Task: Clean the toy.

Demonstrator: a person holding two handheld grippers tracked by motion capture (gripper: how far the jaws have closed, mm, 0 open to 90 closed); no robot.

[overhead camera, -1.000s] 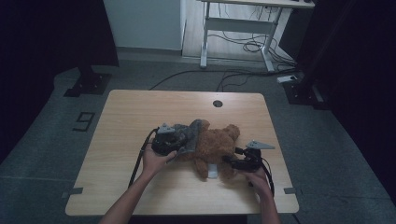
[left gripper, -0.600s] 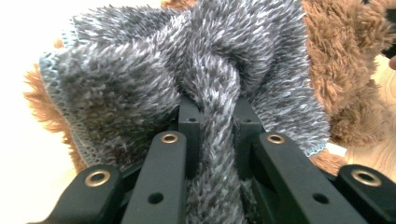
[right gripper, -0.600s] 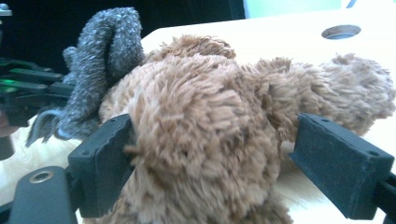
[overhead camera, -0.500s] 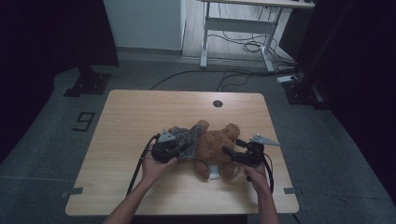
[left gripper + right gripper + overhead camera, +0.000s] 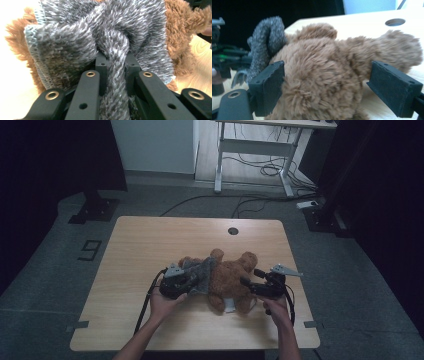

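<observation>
grey cloth [image 5: 110, 50] in left tongs [image 5: 116, 62], teddy bear [image 5: 232, 277]

This looks like a lab or a recording room in an office building, not a home. A plain wooden table [image 5: 150, 245] with a round cable hole [image 5: 233, 231] near its far edge stands on grey carpet [image 5: 60, 285]. Tape marks lie on the carpet off the table's left edge, and black stand feet [image 5: 95, 210] sit beyond its far left corner. Dark curtains [image 5: 50, 155] close in both sides. Behind the table's far edge stands a white-framed desk [image 5: 255, 150] with loose cables [image 5: 265, 170] and a power strip [image 5: 307, 204] on the floor.
</observation>
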